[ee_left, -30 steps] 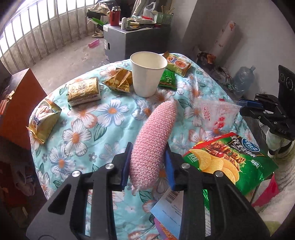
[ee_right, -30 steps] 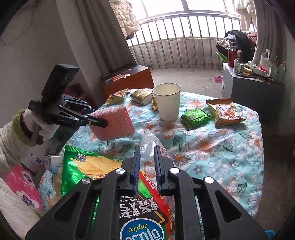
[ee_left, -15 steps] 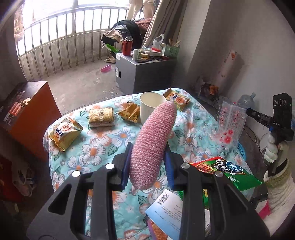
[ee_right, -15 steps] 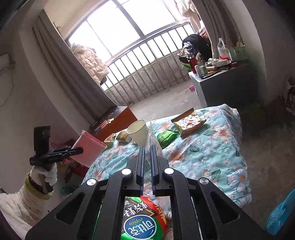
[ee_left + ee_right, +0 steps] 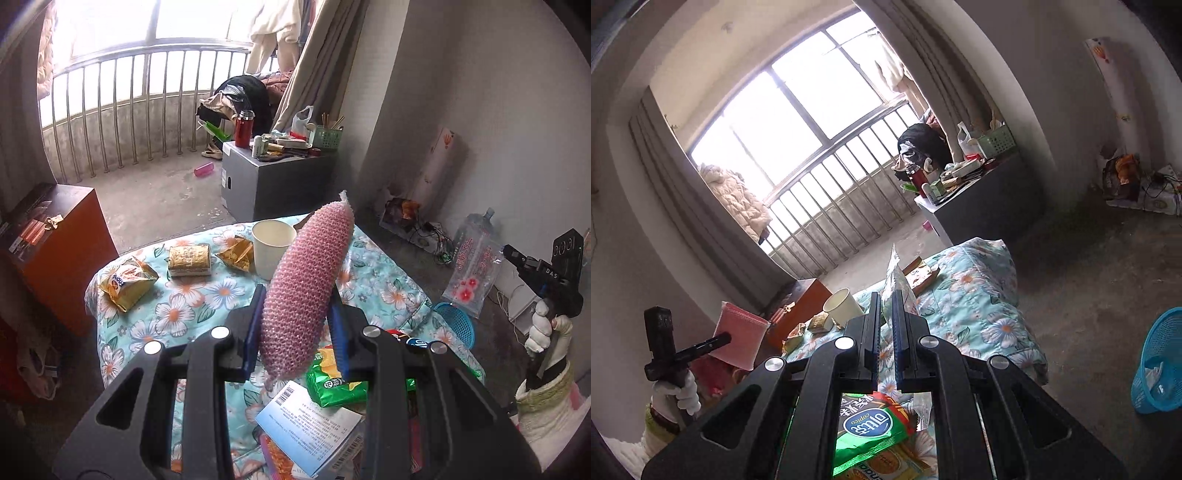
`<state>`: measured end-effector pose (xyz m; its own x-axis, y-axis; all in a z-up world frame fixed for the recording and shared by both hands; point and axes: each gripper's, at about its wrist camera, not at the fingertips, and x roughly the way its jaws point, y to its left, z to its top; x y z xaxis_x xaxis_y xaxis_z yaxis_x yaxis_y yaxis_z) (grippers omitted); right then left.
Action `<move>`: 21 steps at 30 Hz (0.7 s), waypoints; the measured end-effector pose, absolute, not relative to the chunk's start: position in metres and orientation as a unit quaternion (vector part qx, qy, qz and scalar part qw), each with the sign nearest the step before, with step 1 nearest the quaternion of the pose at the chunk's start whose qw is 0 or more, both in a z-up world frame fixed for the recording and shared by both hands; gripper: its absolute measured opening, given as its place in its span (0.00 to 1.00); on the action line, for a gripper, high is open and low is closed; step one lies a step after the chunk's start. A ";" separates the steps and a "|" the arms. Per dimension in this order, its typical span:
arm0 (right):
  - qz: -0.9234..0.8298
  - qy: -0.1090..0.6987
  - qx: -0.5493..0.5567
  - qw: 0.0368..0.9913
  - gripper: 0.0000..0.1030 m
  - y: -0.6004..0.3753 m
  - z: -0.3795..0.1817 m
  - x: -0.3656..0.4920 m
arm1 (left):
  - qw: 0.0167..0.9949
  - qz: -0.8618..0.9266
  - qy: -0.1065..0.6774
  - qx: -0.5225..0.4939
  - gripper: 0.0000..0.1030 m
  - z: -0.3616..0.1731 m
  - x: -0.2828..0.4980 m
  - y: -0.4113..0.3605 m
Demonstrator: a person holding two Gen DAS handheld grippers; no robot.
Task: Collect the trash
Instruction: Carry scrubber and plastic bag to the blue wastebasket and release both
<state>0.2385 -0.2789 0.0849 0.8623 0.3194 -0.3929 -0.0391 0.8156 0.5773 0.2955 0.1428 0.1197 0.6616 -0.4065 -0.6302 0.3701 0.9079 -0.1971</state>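
Closest to us, our left gripper [image 5: 295,321] is clamped on a pink knitted scrubbing pad [image 5: 308,291], its blue pads pressing both flanks and the pad standing up past the fingertips. Our right gripper [image 5: 885,325] is pinched tight on a clear crinkly plastic bag with red print [image 5: 895,280]; in the left view that bag [image 5: 474,269] hangs free in the air, well off the table's right edge.

Just beneath us lie a green potato-chip bag [image 5: 866,432] and a white printed paper slip [image 5: 308,421], both on the table draped in a turquoise flowered cloth [image 5: 177,314]. Further out stand a white paper cup [image 5: 271,249], a gold crumpled wrapper [image 5: 236,254], a gold rectangular snack packet [image 5: 189,260] and a yellow snack bag [image 5: 125,282] near the far-left edge.

Down on the concrete floor, to the right, waits a blue plastic mesh basket [image 5: 1158,354], which we judge to be the trash bin.

The risks from here: the thin bag is held only at one corner and could slip or float wide of the basket when let go. The soft pad could squirm out of its grip if we swing hard. And the cup sits upright amid the wrappers, easy to topple on a later reach.
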 end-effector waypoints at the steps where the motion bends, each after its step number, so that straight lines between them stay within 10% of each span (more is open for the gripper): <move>1: 0.093 0.240 0.289 0.922 0.06 -0.281 0.086 0.233 | 0.912 -0.215 0.349 -0.025 0.29 0.123 0.294 0.139; 21: -0.005 0.169 0.307 0.936 0.06 -0.356 0.097 0.131 | 0.884 -0.345 0.316 0.012 0.29 0.159 0.257 -0.003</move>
<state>0.1312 -0.3556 0.0966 0.9426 0.0945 -0.3203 0.1136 0.8112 0.5736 0.2566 -0.0029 0.1592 0.5620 -0.6021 -0.5671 0.6167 0.7619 -0.1978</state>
